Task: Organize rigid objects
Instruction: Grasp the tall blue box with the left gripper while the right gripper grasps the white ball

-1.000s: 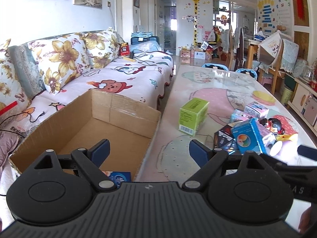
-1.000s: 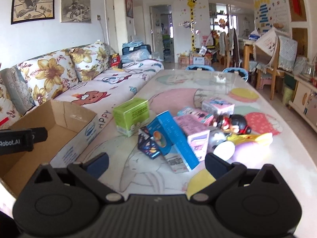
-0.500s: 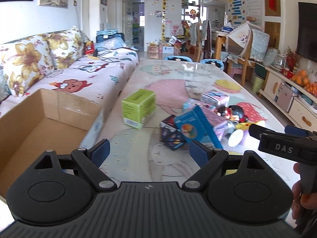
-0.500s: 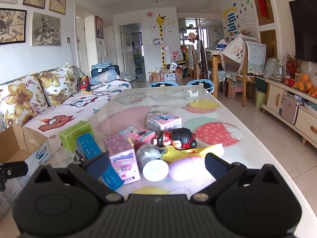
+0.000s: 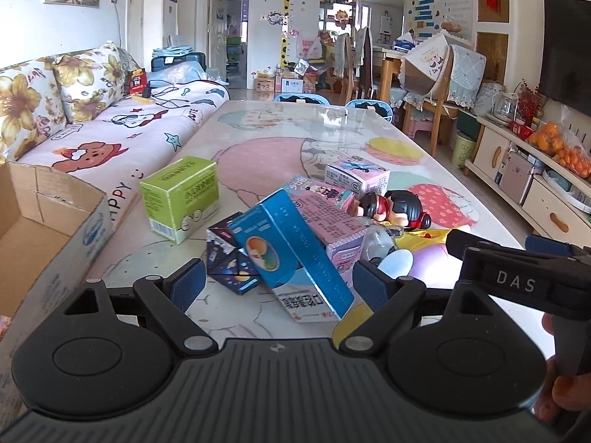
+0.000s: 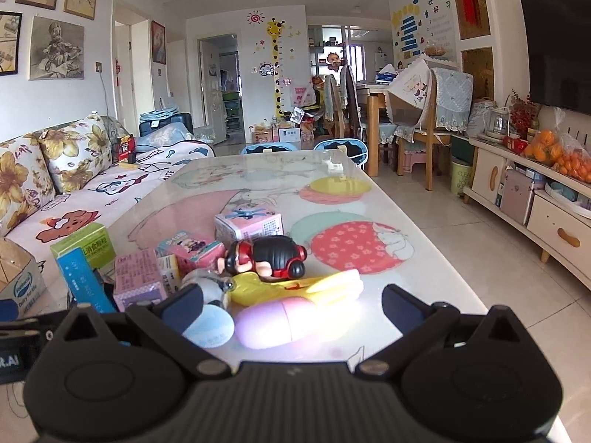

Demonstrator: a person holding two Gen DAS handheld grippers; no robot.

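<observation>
A heap of small items lies on the table (image 5: 266, 136): a green box (image 5: 181, 197), a tilted blue box (image 5: 291, 254), a dark starry cube (image 5: 225, 258), pink boxes (image 5: 325, 217), a doll with black hair and red headphones (image 6: 269, 258), a yellow toy (image 6: 303, 289) and a lilac egg shape (image 6: 280, 323). My left gripper (image 5: 277, 282) is open, its fingers either side of the blue box's near end, nothing held. My right gripper (image 6: 291, 304) is open just before the lilac egg shape. An open cardboard box (image 5: 48, 236) sits at the left.
A sofa (image 5: 122, 125) with flowered cushions runs along the table's left side. Chairs (image 6: 428, 125) and a cabinet (image 6: 532, 206) with oranges stand at the right, across bare floor tiles. A hand (image 5: 565, 395) grips the right tool's handle.
The left gripper swung right, away from the cardboard box, and closed in on the heap of boxes. The right gripper also turned right and came nearer the lilac egg shape. Both stayed open.
</observation>
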